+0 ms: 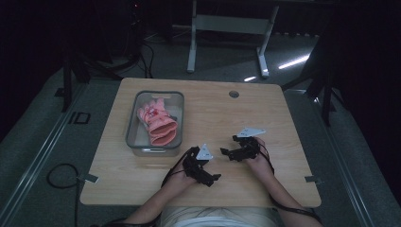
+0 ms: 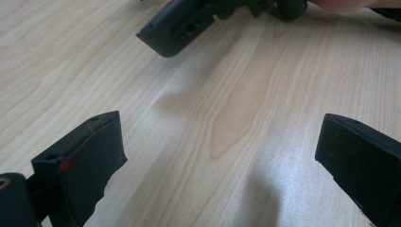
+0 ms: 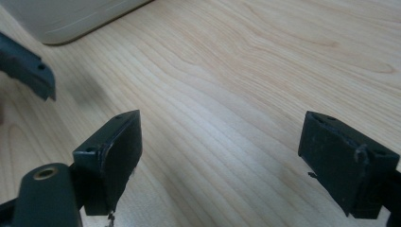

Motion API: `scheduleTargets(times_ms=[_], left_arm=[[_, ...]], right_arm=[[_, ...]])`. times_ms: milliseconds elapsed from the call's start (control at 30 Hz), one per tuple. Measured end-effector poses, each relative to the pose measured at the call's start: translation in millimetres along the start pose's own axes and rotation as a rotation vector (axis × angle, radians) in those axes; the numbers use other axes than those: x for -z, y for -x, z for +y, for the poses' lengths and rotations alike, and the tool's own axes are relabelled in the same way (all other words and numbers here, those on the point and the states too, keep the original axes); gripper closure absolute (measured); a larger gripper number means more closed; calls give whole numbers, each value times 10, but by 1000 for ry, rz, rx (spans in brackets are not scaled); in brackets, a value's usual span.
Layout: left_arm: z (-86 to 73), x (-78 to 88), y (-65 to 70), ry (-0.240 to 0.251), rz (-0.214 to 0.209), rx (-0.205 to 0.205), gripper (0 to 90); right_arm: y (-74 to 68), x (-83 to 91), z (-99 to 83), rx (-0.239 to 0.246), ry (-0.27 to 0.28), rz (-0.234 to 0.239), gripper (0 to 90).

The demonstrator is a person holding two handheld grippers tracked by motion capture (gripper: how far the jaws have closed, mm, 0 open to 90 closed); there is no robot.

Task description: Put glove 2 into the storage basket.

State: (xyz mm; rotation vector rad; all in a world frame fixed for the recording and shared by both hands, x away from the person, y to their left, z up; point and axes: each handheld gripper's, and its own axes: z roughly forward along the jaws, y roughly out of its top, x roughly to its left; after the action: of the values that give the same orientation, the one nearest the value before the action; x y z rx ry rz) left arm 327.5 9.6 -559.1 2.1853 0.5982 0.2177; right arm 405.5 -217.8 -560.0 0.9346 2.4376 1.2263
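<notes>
- Pink gloves [image 1: 157, 124] lie in a heap inside the clear bin [image 1: 134, 113], on the left part of the wooden table [image 1: 265, 113] — they are the things nearest the tongs.
- They look soft and puffy, like winter gloves, so they are likely light and will squash when pinched.
- They will not break, but a floppy glove can sag or slip out if only a thin edge is caught.
- A good place to grab is likely the thick ribbed cuff at the near end of the heap, or a fat fold in the middle, not a thin fingertip.
- The two gloves touch each other, so one pinch may lift both.
- The left gripper [image 1: 213, 178] rests low over the table, near the front corner of the bin; its jaws stand wide apart with bare wood between them.
- The right gripper [image 1: 226, 145] sits just beside it, more to the middle of the table — its jaws are also wide apart and hold nothing.
- In the right gripper view, a corner of the bin shows at the top left, so the bin is near but not touched.
</notes>
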Motion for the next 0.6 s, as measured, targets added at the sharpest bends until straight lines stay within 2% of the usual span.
scheduleTargets(times_ms=[100, 333, 600], left_arm=[[-14, -3, 11, -10, 13, -15, 16], [-25, 3, -2, 6, 0, 7, 16], [-50, 15, 13, 7, -1, -4, 16]], right_arm=[[5, -8, -19, 1, -8, -9, 141], [6, -13, -32, 6, -3, -25, 141], [-1, -16, -32, 16, -6, -25, 141]])
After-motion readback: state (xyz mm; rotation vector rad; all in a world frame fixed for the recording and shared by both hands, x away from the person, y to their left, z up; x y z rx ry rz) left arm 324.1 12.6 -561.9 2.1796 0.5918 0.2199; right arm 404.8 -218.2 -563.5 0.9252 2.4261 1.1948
